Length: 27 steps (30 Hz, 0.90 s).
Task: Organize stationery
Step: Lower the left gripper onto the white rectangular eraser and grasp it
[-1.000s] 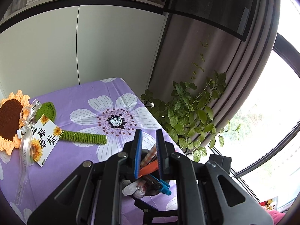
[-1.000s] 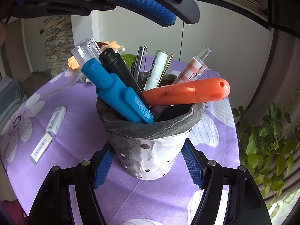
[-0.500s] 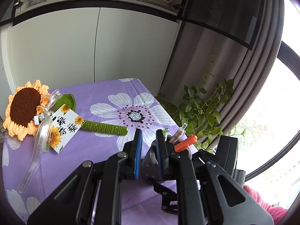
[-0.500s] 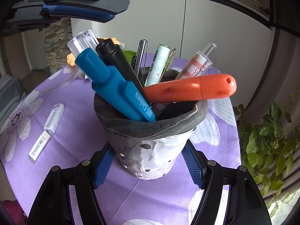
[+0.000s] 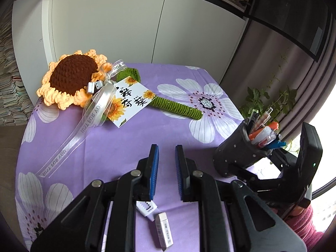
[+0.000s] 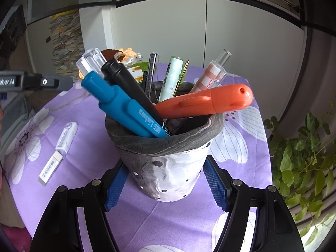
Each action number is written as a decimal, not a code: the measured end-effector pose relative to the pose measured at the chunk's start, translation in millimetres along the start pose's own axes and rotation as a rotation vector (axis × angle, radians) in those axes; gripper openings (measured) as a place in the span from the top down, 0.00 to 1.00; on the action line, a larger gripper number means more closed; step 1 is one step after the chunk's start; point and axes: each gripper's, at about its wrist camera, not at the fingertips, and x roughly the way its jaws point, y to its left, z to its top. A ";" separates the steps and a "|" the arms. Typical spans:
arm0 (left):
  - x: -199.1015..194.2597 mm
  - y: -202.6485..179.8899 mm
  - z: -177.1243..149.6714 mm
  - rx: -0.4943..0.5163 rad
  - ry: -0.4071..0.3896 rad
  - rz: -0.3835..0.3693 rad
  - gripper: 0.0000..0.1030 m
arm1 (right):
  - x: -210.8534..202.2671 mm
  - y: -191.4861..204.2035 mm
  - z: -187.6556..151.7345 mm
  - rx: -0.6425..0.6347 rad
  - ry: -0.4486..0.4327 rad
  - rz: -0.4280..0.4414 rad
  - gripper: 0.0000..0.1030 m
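Observation:
My right gripper (image 6: pixel 166 166) is shut on a grey-and-white pen holder (image 6: pixel 168 174), a blue pad against each side. The holder (image 5: pixel 235 153) stands on the purple floral tablecloth (image 5: pixel 117 147). It holds several pens, among them a blue pen (image 6: pixel 130 113), an orange pen (image 6: pixel 210 103) and a black marker (image 6: pixel 126 84). My left gripper (image 5: pixel 166 147) hangs shut and empty over the cloth, left of the holder. Below it lie a white eraser (image 5: pixel 164 230) and a white correction tape (image 5: pixel 147 208), the latter partly hidden by a finger. In the right wrist view the eraser (image 6: pixel 51 169) and tape (image 6: pixel 67 134) lie at the left.
A crocheted sunflower (image 5: pixel 71 79) with a ribbon, a printed card (image 5: pixel 130 103) and a green stem (image 5: pixel 176 107) lies across the back of the table. A leafy plant (image 6: pixel 304 157) stands past the table's right edge. White cabinets rise behind.
My left gripper has drawn away from above the pen holder, moving left and lower over the cloth; the eraser and tape have come into its view. The right gripper and holder kept still.

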 end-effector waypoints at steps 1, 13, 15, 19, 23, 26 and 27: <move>-1.2 -0.1 -1.7 0.003 0.002 0.001 0.87 | -1.0 -2.8 -0.3 0.013 -0.006 0.017 0.30; -9.1 7.5 -17.7 0.012 0.014 0.022 0.87 | -5.0 -2.1 -4.7 -0.042 0.001 0.041 0.28; -9.1 10.0 -19.4 0.004 0.017 0.026 0.87 | -6.9 -2.4 -5.3 -0.050 -0.005 0.056 0.23; -11.9 14.8 -22.0 -0.012 0.017 0.028 0.86 | -14.5 -4.6 -7.2 -0.060 -0.033 0.047 0.20; -14.6 19.5 -24.5 -0.031 0.013 0.037 0.82 | -21.6 -11.3 -6.1 -0.042 -0.063 0.048 0.20; -16.4 22.3 -26.1 -0.048 0.012 0.034 0.82 | -27.1 -11.2 -4.4 -0.037 -0.107 0.057 0.20; -16.9 23.1 -26.2 -0.052 0.011 0.035 0.82 | -27.3 -9.8 -3.3 -0.043 -0.116 0.061 0.20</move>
